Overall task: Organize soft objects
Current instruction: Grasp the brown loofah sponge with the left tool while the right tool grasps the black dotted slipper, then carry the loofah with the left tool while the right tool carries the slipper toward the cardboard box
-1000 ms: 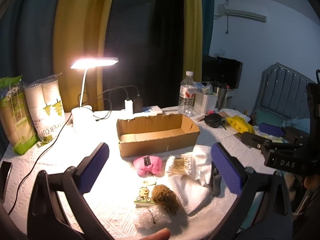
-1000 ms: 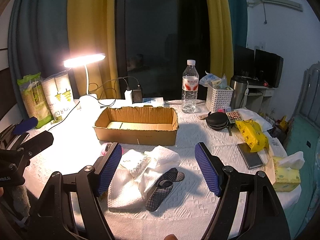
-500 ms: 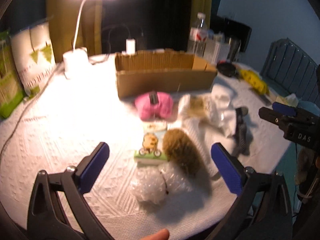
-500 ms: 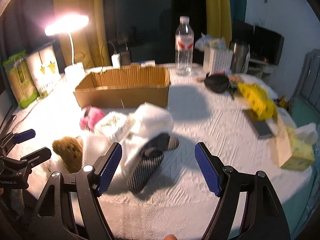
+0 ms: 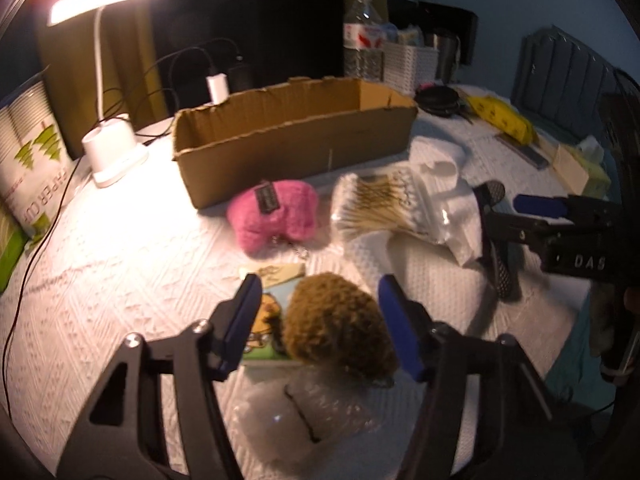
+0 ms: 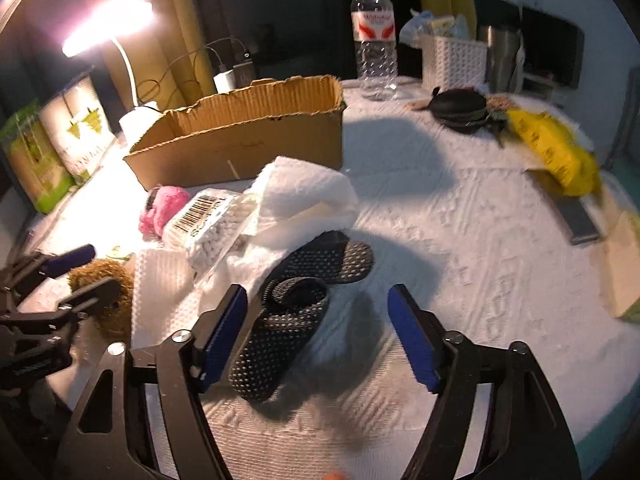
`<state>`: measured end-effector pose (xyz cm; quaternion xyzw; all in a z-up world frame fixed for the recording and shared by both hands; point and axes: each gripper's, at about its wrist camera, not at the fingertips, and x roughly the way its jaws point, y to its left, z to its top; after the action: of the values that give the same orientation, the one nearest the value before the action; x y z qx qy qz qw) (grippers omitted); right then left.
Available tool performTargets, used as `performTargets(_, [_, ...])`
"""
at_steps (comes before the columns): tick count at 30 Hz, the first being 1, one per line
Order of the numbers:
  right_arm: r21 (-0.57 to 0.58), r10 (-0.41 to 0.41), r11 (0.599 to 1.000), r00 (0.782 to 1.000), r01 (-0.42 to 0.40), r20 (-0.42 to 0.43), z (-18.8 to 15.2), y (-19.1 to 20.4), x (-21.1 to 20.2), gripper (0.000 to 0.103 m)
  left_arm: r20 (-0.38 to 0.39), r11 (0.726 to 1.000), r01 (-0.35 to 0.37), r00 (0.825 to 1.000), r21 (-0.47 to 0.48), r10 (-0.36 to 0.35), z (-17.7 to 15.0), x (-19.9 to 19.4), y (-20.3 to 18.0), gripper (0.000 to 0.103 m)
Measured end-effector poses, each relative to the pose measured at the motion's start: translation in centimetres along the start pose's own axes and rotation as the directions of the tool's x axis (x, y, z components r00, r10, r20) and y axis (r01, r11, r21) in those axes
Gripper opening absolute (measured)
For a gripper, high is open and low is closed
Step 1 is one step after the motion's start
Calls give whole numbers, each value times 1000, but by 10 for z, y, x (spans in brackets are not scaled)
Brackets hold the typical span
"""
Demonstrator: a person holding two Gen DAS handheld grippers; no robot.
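- Left gripper (image 5: 318,322), black frame with blue pads, angled down at the white textured tablecloth (image 5: 120,280); jaws closing, with the shaggy brown sponge-like ball (image 5: 336,326) between them. The right-hand pad looks to be at the ball's edge and the other just beside it; a firm pinch cannot be confirmed.
- Brown ball lies partly over a flat green-and-yellow cartoon card (image 5: 266,320), with a crumpled clear bubble-wrap bag (image 5: 304,412) just in front, nearer the camera.
- Beyond the ball: fuzzy pink plush toy with a dark tag (image 5: 276,214), and beside it a clear packet of cotton swabs (image 5: 384,208) resting on a folded white towel (image 5: 436,164).
- Open brown cardboard box (image 5: 296,148) sits behind the plush, interior mostly hidden from this angle.
- Right gripper (image 6: 316,330), same build, jaws spread wide and closing slightly; a pair of dark dotted knit slippers (image 6: 288,320) lies between and ahead of the pads, nearer the left pad, no contact visible.
- The further slipper is partly tucked under the white towel, the nearer one overlaps it.
- Lit white desk lamp (image 5: 112,148) stands left of the box; clear water bottle (image 6: 374,40) behind it.
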<state>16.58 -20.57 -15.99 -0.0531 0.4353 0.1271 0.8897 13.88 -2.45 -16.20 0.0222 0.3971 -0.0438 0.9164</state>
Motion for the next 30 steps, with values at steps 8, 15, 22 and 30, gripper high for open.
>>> performTargets(8, [14, 72, 997, 996, -72, -55, -5, -2, 15, 40, -24, 998, 37, 999, 45, -35, 1, 7, -11, 37])
performTargets(15, [-16, 107, 994, 994, -107, 6, -3, 1, -8, 18, 20, 996, 82, 996, 25, -83, 8, -11, -12, 31])
performTargets(22, [-27, 93, 996, 991, -90, 94, 8, 0, -47, 17, 89, 993, 118, 989, 9, -119, 23, -33, -10, 31])
performTargets(30, [-49, 70, 997, 976, -62, 205, 28, -1, -92, 16, 160, 988, 155, 975, -14, -151, 45, -55, 0, 31])
